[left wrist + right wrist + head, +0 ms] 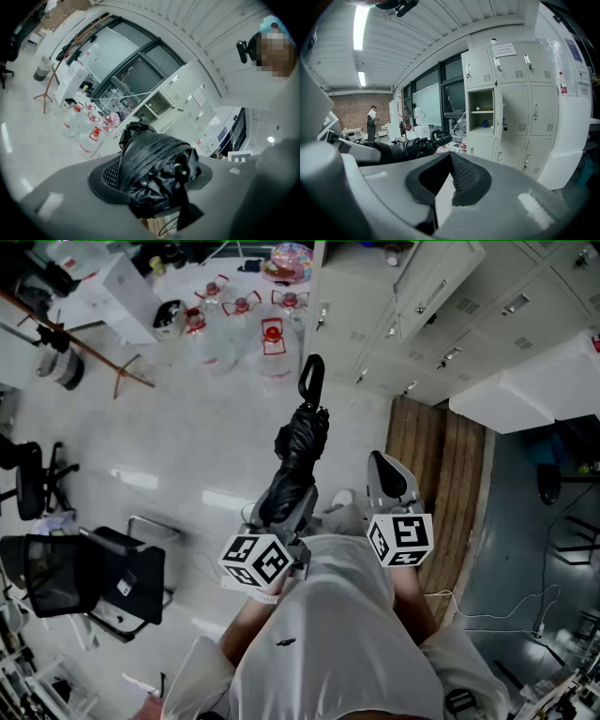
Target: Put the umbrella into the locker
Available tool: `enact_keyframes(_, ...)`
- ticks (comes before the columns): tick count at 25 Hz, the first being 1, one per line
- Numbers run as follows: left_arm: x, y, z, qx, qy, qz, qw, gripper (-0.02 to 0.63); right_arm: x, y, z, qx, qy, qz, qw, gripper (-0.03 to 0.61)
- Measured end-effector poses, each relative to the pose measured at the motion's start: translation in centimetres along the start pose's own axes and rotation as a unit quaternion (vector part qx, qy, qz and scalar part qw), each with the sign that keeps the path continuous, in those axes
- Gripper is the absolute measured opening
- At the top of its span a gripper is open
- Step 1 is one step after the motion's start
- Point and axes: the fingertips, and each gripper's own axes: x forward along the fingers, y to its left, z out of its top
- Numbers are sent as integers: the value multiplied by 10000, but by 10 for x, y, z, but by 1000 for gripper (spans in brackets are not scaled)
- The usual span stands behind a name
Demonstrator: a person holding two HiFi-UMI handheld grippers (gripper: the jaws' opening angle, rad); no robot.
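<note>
A folded black umbrella [300,442] juts forward from my left gripper [291,507], its curved handle [311,373] aimed at the lockers. In the left gripper view the bunched black fabric of the umbrella [154,164] fills the space between both pads, so the left gripper [154,180] is shut on it. My right gripper [386,470] hovers just right of the umbrella, jaws together and holding nothing; its pads meet at the tip of the right gripper [450,161]. The beige lockers [520,93] stand ahead, with one open compartment [480,110] at mid height.
Several clear water jugs [272,338] with red caps stand on the floor left of the lockers [441,296]. A black office chair [84,577] is at the left. A wooden floor strip [436,484] runs on the right beside a white box [534,381]. A person [371,123] stands far off.
</note>
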Motion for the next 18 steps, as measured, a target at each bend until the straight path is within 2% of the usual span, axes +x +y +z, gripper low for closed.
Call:
enact_keyframes(3,-20,-13,-13,327,-59,83,9994,308,-18,6,-3,-113,-75,78,9999,2)
enact_keyframes(6,-41,-28,-27,469,-94,179,9987,310,-41,12,-9,-3,-80,195,9998,2)
enact_keyframes(12,-59,-58,-61,261,41,113,9996,310,-94,22,-12,-168,-313,511,9981,2)
enact_keyframes(14,-66,-71,-78,270,134,132,9995,310,-118,18,-15,19,-445,564,9974,2)
enact_keyframes(18,-84,-93,-113,98,265,246,9993,310,-158,2,-39,269,-311,389,9984,2)
